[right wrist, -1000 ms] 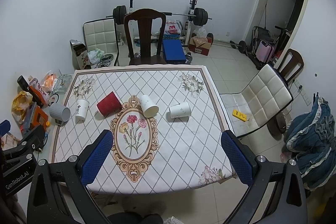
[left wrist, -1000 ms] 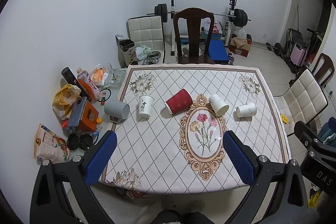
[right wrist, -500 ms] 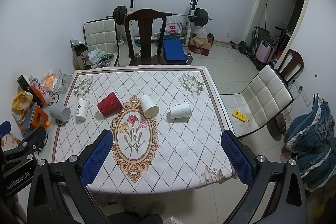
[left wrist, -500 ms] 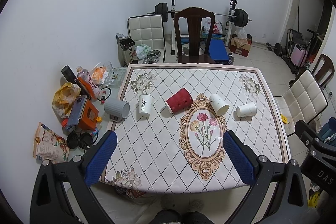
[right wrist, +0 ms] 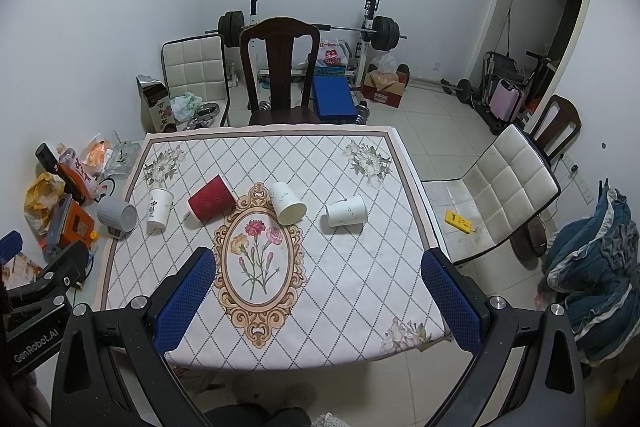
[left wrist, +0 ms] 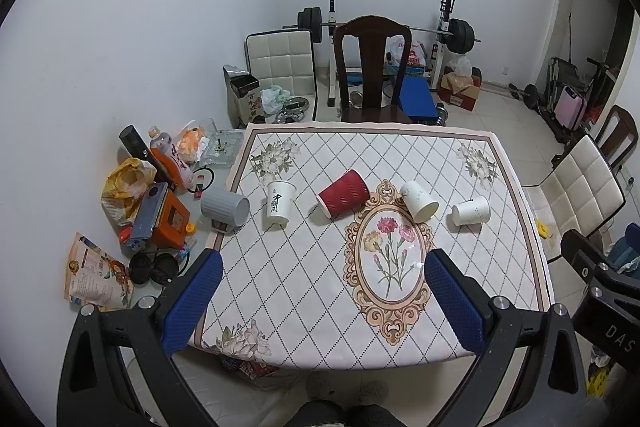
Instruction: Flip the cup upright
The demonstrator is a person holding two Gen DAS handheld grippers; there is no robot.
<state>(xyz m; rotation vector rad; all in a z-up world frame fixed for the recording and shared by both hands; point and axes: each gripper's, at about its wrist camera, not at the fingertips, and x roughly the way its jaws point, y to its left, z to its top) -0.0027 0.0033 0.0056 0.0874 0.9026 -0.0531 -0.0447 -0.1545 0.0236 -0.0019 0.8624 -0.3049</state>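
Note:
Several cups sit in a row on the table [left wrist: 304, 287]. A grey mug [left wrist: 224, 205] lies on its side at the left edge. A white printed cup [left wrist: 279, 202] stands upright. A red ribbed cup [left wrist: 344, 193] and two white cups [left wrist: 419, 200] [left wrist: 471, 211] lie on their sides. The same row shows in the right wrist view: grey mug [right wrist: 117, 213], printed cup [right wrist: 159, 207], red cup [right wrist: 211, 197], white cups [right wrist: 286, 203] [right wrist: 346, 211]. My left gripper [left wrist: 320, 301] and right gripper [right wrist: 318, 299] are open and empty, high above the table's near edge.
A dark wooden chair [left wrist: 372, 67] stands at the table's far side, with a weight bench and barbell behind. Clutter of bags, bottles and boxes [left wrist: 152, 195] lies on the floor at left. A white padded chair [right wrist: 500, 195] stands at right. The tablecloth has a floral oval [right wrist: 258, 259].

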